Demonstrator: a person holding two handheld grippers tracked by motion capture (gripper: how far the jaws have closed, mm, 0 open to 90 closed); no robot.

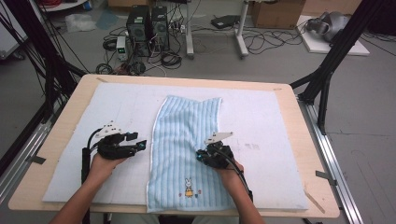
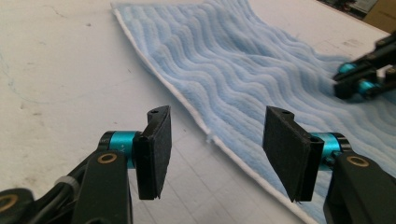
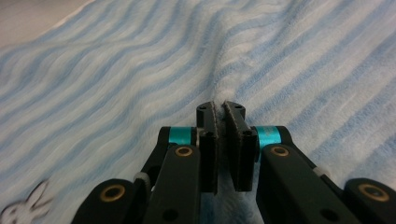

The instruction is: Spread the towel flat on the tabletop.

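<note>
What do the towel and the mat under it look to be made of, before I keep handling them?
Towel: soft terry-like cloth, matte; ribbed pale-blue stripes, a fuzzy pile, and it puckers at the right claw. Mat: probably thin foam or felt, matte white; it lies flat with faint scuffs.

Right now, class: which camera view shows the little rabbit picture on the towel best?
The high view: the rabbit picture sits whole and sharp near the towel's front edge. The right gripper view catches it blurred and cut off at the corner. The left gripper view shows plain striped towel.
</note>
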